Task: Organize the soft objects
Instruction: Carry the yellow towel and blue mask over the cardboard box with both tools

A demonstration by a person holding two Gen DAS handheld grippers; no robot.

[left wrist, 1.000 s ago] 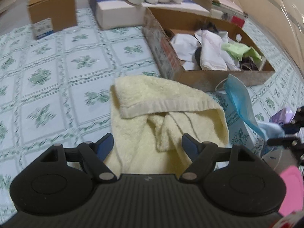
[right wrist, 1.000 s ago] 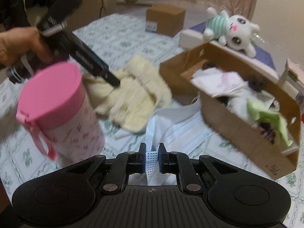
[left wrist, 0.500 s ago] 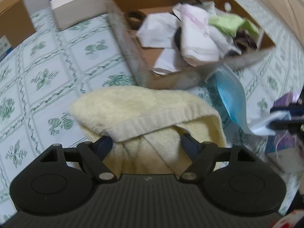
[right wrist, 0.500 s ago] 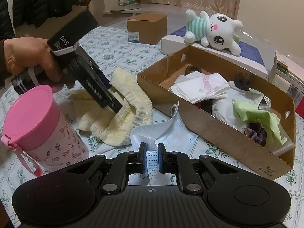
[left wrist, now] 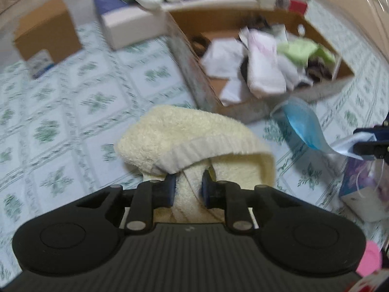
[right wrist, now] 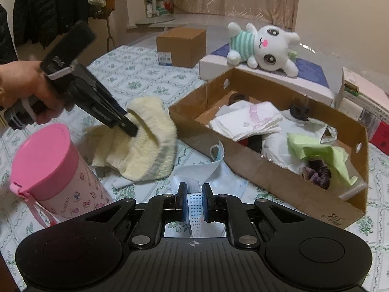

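Note:
A pale yellow towel (left wrist: 182,131) lies bunched on the flowered tablecloth, just left of the cardboard box (right wrist: 267,170). My left gripper (left wrist: 187,185) points down into it; its jaws are closing, with a fold of the towel pinched between the blue pads. From the right wrist view the left gripper (right wrist: 131,129) digs into the towel (right wrist: 150,150), held by a hand. My right gripper (right wrist: 194,192) is shut on a blue-and-white face mask (right wrist: 192,177), which trails toward the box. The mask (left wrist: 301,124) hangs from the right gripper (left wrist: 369,141) at the right edge.
The box holds white cloths, a green cloth and dark scrunchies. A pink lidded cup (right wrist: 48,160) stands near left. A white plush rabbit (right wrist: 265,46) lies on a white-and-blue box (right wrist: 214,63) behind. A small brown carton (right wrist: 181,46) sits far back, a tissue pack (left wrist: 364,189) at right.
The left jaws went from wide open around the towel to pinched on a fold, and the towel has bunched up. The right gripper still holds the mask and shifted slightly.

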